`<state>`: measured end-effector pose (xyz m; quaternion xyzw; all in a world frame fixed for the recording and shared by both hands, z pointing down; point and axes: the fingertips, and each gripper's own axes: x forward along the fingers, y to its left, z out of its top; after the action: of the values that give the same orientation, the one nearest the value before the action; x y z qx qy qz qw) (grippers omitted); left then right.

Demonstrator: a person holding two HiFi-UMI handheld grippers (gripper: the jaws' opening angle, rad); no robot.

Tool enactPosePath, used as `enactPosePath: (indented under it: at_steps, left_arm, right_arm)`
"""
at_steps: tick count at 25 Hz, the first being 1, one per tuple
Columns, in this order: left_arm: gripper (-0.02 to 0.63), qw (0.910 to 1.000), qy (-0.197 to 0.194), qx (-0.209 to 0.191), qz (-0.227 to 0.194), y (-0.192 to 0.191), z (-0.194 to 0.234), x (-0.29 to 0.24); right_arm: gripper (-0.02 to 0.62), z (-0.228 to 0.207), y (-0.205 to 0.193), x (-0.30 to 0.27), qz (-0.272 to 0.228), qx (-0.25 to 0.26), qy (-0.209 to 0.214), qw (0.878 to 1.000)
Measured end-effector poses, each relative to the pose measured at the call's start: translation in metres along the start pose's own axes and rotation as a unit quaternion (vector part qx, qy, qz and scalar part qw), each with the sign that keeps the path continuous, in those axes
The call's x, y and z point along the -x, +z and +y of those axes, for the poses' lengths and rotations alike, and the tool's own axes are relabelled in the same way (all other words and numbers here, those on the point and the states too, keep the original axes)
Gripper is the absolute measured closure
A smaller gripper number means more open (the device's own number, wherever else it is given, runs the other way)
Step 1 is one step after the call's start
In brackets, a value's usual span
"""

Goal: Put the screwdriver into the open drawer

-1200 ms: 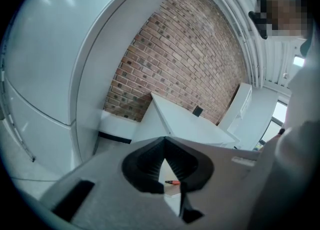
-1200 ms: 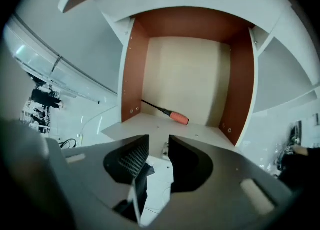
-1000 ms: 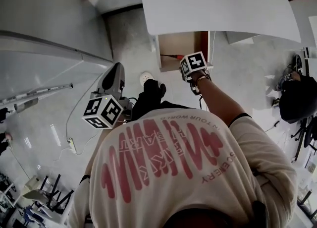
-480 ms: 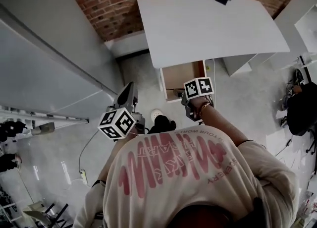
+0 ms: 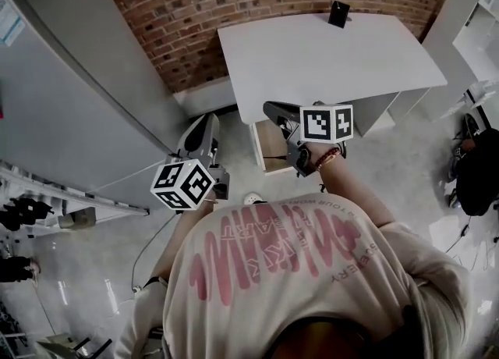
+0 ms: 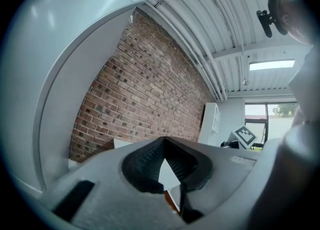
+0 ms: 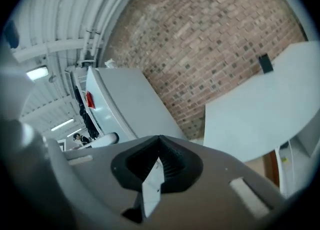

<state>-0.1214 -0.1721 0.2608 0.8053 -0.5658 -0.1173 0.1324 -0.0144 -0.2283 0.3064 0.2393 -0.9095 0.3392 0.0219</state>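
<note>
The right gripper (image 7: 160, 141) was held up in front of the white tabletop (image 5: 327, 57), and its jaws were pressed together with nothing between them. The left gripper (image 6: 164, 144) was raised beside it, well apart, and its jaws also looked closed and empty. The drawer (image 5: 255, 145) stood open below the near edge of the tabletop, toward its left corner, but the right gripper covered a large part of its inside. The screwdriver did not show in any view. With both jaws empty, I judged that it probably lay in the hidden part of the drawer, though this could not be confirmed. Such a tool is probably light and stiff, with a smooth round shaft that slips and rolls easily, so the thick handle would be the better place to take hold of it, gripped across its middle.
</note>
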Motion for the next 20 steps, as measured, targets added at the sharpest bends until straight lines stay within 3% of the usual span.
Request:
enactPosePath:
  at_steps: [2,5,9,12,20]
  left_arm:
    - [0.603,0.9999,-0.009,-0.009,-0.009,0.009,-0.008,0.0]
    - [0.603,0.9995,-0.015,-0.022,-0.014,0.015,-0.016,0.004]
    - [0.603,0.9993,-0.01,-0.036,-0.008,0.017,-0.02,0.008]
    - [0.603,0.9991,-0.008,-0.04,-0.009,0.016,-0.022,0.012]
    - [0.603,0.9991,-0.014,-0.041,-0.005,0.002,-0.03,0.021]
  right_arm:
    - [0.583,0.016,0.028,0.014,-0.049,0.056,-0.011,0.997]
    - [0.583,0.026,0.052,0.034,-0.097,0.139,-0.06,0.984]
    - [0.583,0.028,0.064,0.053,-0.129,0.2,-0.127,0.963]
    - [0.583,0.025,0.061,0.062,-0.136,0.214,-0.156,0.955]
    - [0.583,0.012,0.045,0.071,-0.136,0.204,-0.177,0.953]
